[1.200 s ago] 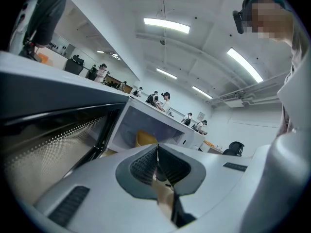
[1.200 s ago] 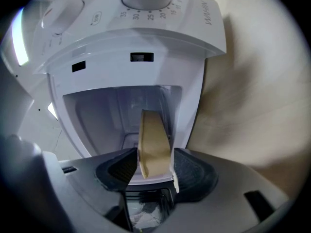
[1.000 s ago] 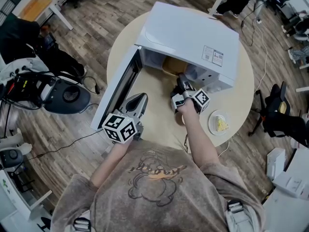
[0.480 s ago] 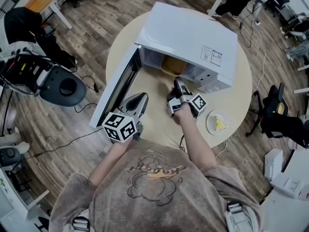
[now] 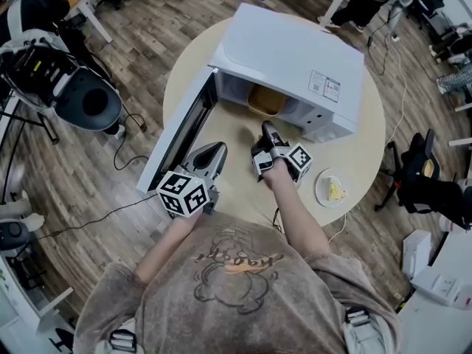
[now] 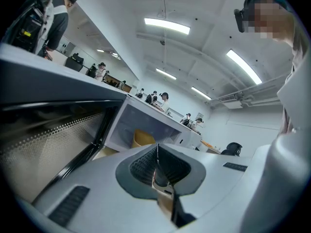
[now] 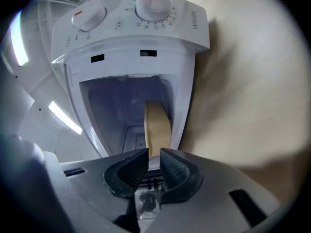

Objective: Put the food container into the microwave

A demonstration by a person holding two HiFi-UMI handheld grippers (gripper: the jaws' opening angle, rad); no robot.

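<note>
Head view shows the food container (image 5: 265, 100) already sitting inside the microwave (image 5: 295, 54) cavity, its visible edge running along the opening, with the door (image 5: 181, 135) swung wide toward 8 o'clock. The right gripper (image 5: 265, 129) hovers over the bench (image 5: 369, 153) just outside, container at its 12 o'clock, jaws a narrow gap apart and holding nothing. The left gripper (image 5: 212, 152), pressed closed and empty, lies nearer the door, so shutting it likely falls to that hand.

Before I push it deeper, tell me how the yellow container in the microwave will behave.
The container looks rigid, probably plastic, so it is likely stiff and light. It sits low in the microwave, so it should slide, not tip.
</note>
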